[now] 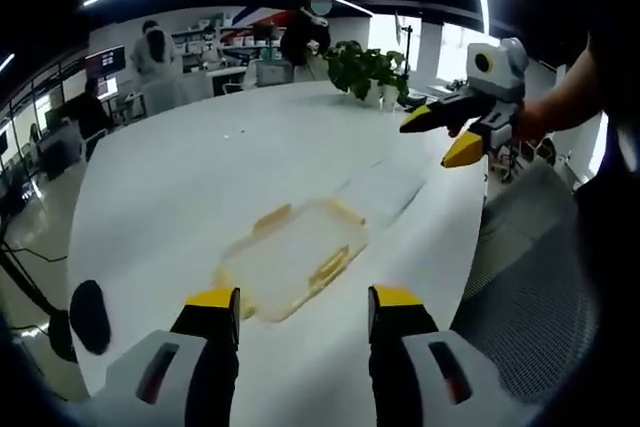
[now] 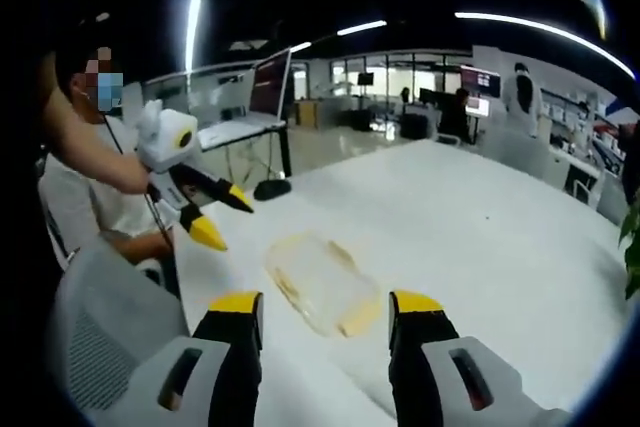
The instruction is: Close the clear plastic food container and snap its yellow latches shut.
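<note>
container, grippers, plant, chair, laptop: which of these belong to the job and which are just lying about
For the job:
container
yellow latches
lid
left gripper
right gripper

Lying about:
plant
chair
laptop
table

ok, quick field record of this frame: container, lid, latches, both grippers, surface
container: clear plastic food container lying on the white table
lid: clear panel beside the container; cannot tell whether attached
latches: yellow latches along the container's edges; engagement too blurred to tell
left gripper: open, above the table, jaws either side of the container's near end
right gripper: open, empty, short of the container
other: potted plant at the table's far edge
</note>
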The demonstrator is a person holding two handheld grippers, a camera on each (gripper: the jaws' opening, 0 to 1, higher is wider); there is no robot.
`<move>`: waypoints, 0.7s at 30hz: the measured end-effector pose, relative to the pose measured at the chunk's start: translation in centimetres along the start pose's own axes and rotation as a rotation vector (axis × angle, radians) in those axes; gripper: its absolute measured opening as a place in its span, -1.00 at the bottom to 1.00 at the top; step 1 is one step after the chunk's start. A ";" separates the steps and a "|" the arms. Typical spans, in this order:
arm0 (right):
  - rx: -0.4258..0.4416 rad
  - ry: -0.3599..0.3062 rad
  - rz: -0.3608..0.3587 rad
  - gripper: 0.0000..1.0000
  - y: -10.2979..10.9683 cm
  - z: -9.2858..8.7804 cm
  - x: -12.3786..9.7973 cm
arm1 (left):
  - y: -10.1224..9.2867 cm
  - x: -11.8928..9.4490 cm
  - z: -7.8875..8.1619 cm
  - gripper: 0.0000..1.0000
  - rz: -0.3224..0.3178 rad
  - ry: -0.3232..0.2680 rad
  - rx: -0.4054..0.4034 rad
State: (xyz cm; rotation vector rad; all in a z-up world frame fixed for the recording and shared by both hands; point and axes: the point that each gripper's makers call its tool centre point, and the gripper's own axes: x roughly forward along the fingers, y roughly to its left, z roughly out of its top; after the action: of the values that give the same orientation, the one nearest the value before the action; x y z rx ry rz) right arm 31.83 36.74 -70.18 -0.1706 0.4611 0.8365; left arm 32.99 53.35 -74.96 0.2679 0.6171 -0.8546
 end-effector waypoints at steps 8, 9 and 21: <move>-0.007 0.033 0.010 -0.04 -0.3 -0.6 1.2 | 0.6 0.7 -0.2 -0.01 -0.024 0.034 0.034; -0.007 0.036 0.012 -0.04 -0.3 -0.7 1.2 | 0.7 0.8 -0.3 -0.01 -0.028 0.040 0.032; -0.053 0.105 0.043 -0.09 -0.6 -1.9 2.7 | 1.1 2.0 -0.5 0.00 -0.075 0.090 0.025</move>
State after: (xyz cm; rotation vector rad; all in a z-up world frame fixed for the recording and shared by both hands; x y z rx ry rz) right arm 33.21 37.55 -73.07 -0.2554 0.5431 0.8855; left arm 34.59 53.01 -76.53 0.3087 0.7038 -0.9266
